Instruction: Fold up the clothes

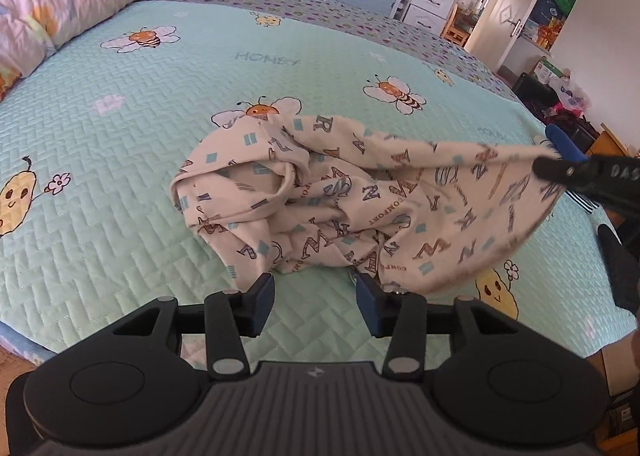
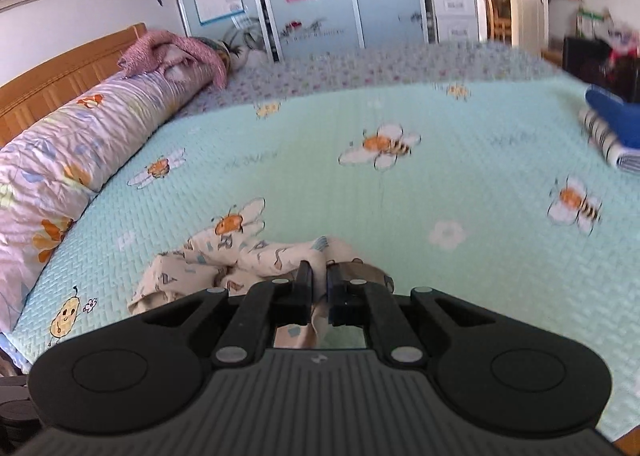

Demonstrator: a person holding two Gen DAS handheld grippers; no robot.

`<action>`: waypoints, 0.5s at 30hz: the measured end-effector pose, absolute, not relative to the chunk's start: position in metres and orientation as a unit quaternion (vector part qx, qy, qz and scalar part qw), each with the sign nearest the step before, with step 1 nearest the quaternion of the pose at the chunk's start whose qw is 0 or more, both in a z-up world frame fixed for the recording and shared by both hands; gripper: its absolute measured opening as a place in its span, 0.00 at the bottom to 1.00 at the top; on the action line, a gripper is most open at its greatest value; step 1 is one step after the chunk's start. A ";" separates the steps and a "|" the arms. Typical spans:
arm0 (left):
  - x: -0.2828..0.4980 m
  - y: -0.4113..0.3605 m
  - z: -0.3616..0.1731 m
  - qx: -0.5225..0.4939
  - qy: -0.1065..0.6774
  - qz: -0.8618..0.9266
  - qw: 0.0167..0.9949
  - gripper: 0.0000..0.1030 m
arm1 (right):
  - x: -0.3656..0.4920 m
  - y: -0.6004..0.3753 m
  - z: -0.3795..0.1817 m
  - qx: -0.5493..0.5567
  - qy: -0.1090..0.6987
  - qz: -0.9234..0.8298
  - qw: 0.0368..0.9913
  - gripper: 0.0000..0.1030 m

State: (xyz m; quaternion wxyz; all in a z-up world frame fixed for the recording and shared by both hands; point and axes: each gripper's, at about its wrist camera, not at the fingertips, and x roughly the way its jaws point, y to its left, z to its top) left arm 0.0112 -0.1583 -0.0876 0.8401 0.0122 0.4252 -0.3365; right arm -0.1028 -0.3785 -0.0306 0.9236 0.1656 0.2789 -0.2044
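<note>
**Operator:** At the centre of the bed (image 1: 120, 184), on the green bee quilt, lies the garment (image 1: 320, 200), a cream piece printed with letters, crumpled in a heap. My right tool (image 2: 319, 288) has its jaws shut on one edge of it, and that edge is stretched up and out toward three o'clock in the left wrist view.

**Second:** And your left tool (image 1: 315, 306)?

**Operator:** Its jaws stand partly open with nothing between them, hovering just short of the heap's near edge at six o'clock.

**Second:** What worries you?

**Operator:** Mostly that pinch. I judge it holds only a thin bit of hem, so a further pull could slip it free and drop the cloth back into a lump. The rest is bunched and twisted, so I cannot tell which layer is which; if my left tool bites into the wrong fold, I'd spread the garment crooked.

**Second:** Anything nearby?

**Operator:** A folded stack of clothes (image 2: 612, 132) at two o'clock in the right view, well apart. A wide swing might drag fabric toward it.
</note>
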 end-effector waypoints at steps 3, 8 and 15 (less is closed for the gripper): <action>0.010 -0.159 -0.088 0.013 0.427 -0.336 0.839 0.46 | -0.102 -0.375 -0.028 0.154 0.275 -0.203 0.927 0.07; 0.009 -0.160 -0.087 0.014 0.428 -0.335 0.839 0.47 | -0.095 -0.370 -0.026 0.150 0.276 -0.202 0.927 0.07; 0.009 -0.159 -0.089 0.014 0.430 -0.334 0.838 0.49 | -0.090 -0.364 -0.025 0.146 0.278 -0.203 0.928 0.08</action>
